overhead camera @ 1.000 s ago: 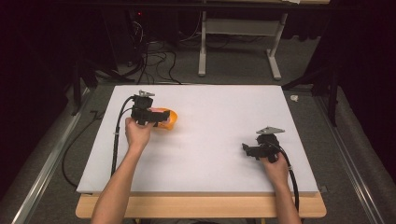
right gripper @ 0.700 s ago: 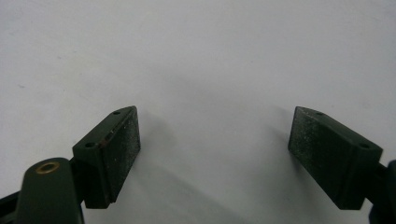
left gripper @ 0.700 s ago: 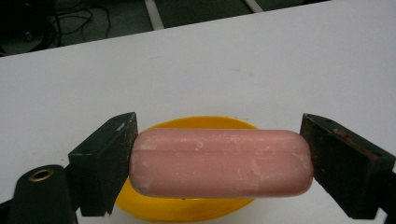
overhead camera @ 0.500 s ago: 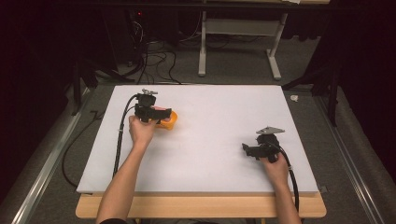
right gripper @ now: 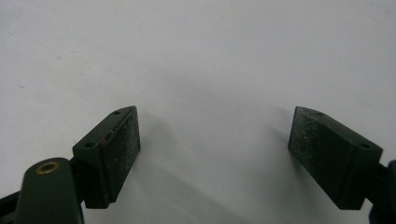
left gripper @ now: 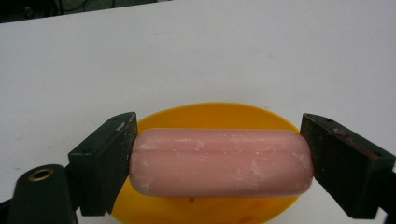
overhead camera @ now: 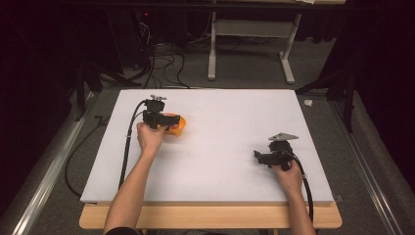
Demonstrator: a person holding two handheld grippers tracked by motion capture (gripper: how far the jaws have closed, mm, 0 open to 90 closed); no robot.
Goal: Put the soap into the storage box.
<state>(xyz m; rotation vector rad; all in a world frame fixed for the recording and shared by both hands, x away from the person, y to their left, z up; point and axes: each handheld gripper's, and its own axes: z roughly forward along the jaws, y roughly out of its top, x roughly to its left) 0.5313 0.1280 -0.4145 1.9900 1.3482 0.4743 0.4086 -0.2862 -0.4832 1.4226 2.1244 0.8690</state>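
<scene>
A pink sausage-shaped piece lies lengthwise between the jaws of my left gripper. Each jaw presses on one of its ends. It hangs just over a shallow orange-yellow dish. In the high view the left gripper is at the table's far left, over the dish. My right gripper stands open with nothing between its jaws, low over bare white table. In the high view the right gripper sits near the front right, pointing left.
The white table top has a wooden front edge. Black cables trail from both grippers toward the person. Beyond the table stand a grey frame and loose floor cables.
My left hand has edged slightly away from the person with the gripper staying over the dish. The right gripper has not moved.
</scene>
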